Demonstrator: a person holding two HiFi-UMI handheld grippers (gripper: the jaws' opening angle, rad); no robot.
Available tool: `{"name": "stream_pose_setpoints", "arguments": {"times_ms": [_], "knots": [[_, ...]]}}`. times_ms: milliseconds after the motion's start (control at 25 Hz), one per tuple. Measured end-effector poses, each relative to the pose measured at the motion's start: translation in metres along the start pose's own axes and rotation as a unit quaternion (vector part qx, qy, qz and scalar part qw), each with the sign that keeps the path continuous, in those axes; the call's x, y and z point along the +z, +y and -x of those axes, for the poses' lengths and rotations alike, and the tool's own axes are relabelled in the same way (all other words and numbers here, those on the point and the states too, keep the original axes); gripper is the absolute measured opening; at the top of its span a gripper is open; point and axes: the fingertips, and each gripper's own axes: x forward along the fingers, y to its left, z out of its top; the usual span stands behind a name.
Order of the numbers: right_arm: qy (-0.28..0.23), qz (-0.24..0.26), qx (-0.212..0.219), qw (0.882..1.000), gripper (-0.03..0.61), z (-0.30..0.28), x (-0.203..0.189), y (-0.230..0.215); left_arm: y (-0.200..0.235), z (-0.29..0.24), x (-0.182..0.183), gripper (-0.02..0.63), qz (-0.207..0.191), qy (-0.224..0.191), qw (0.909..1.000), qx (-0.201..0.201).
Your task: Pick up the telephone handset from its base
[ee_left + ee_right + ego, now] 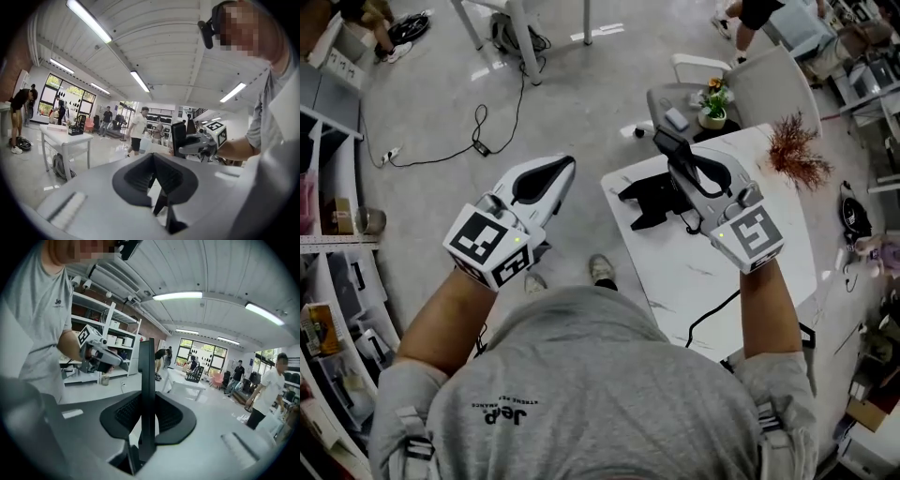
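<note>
My right gripper (682, 167) is shut on the black telephone handset (671, 147) and holds it in the air above the white table (750, 272). In the right gripper view the handset (146, 390) stands as a thin upright bar clamped between the two dark pads. The black base (650, 199) sits on the table under the handset, with nothing on it. My left gripper (566, 165) hangs raised to the left of the table, over the floor, its jaws shut with nothing between them (152, 158). The left gripper view shows the handset (178, 138) to its right.
A small potted plant (712, 105) and a dried reddish plant (793, 150) stand at the table's far side, with a chair (773, 86) behind. A black cord (712, 315) runs off the table's near edge. Shelving (328, 244) lines the left; a cable (478, 131) lies on the floor.
</note>
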Motion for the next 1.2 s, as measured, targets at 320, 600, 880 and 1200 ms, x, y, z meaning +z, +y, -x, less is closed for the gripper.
{"name": "stream_pose_setpoints", "arguments": {"times_ms": [320, 600, 880, 1200], "knots": [[-0.068, -0.069, 0.013, 0.995, 0.076, -0.024, 0.1, 0.0, 0.043, 0.084, 0.055, 0.035, -0.002, -0.041, 0.9968, 0.069], [-0.098, -0.118, 0.038, 0.987, 0.077, -0.052, 0.162, 0.023, 0.064, 0.163, 0.092, 0.037, 0.006, -0.074, 0.9903, 0.117], [-0.128, -0.158, 0.066, 0.977, 0.077, -0.089, 0.198, 0.035, 0.086, 0.223, 0.108, 0.035, 0.007, -0.091, 0.9803, 0.175], [-0.143, -0.173, 0.094, 0.97, 0.077, -0.121, 0.229, 0.051, 0.104, 0.272, 0.114, 0.035, 0.015, -0.097, 0.9717, 0.215]]}}
